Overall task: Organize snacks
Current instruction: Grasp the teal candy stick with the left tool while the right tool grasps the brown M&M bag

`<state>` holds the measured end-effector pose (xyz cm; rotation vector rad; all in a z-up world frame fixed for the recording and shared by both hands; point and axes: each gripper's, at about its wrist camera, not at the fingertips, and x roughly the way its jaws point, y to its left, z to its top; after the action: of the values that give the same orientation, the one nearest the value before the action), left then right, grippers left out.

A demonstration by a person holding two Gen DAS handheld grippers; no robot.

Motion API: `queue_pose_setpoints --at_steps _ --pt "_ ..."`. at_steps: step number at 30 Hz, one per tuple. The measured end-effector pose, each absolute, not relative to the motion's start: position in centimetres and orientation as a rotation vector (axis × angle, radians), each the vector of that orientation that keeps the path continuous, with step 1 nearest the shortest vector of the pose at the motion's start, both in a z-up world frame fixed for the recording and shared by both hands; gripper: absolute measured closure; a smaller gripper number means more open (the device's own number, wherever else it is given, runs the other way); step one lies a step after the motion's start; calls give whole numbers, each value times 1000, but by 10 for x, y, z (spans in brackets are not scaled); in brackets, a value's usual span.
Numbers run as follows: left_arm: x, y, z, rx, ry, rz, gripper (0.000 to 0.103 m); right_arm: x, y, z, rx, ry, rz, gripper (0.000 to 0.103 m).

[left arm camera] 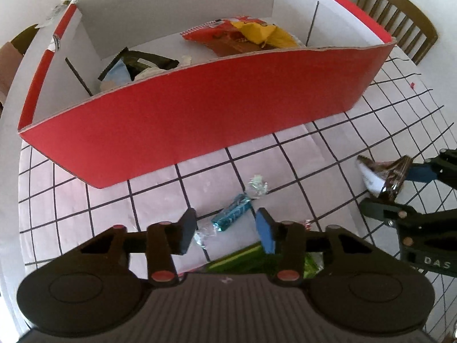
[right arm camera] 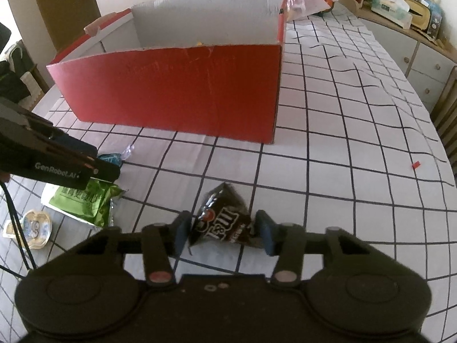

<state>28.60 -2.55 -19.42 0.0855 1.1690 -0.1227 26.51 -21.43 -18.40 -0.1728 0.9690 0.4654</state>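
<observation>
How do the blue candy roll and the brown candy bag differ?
The blue candy roll is a slim tube lying flat on the tablecloth; the brown candy bag is a wider pouch, buckled upward. The roll lies loose between the left tool's open pads; the right tool squeezes the bag. Both sit outside the red box.

Both views carry strong fisheye bending, with dark vignetted corners. Soft, even daylight; the tablecloth [right arm camera: 328,148] reads pale and slightly washed out, shadows faint. Focus is soft overall, and the cabinet clutter [right arm camera: 400,8] is smeared at the edge.
</observation>
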Motion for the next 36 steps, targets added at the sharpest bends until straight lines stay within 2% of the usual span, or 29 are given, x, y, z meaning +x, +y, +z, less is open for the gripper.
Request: queue_pose_setpoints --at_steps 2,4,5,11,21,36 --pt "285 -27 -194 78 1166 -115 70 264 -214 -184 -178 964 455 58" --pt "284 -26 -193 63 1166 -107 74 263 -214 -184 -174 959 449 60" --pt "284 -25 -193 55 1162 -98 80 263 -214 -184 -168 959 448 61" --pt "280 -12 -189 -42 1163 -50 90 260 -219 -180 -129 944 433 65" --pt "268 1 -184 -124 1159 -2 91 250 -226 -163 -85 921 434 66" --pt "237 23 -144 -183 1080 41 91 231 -227 -117 -77 828 470 66"
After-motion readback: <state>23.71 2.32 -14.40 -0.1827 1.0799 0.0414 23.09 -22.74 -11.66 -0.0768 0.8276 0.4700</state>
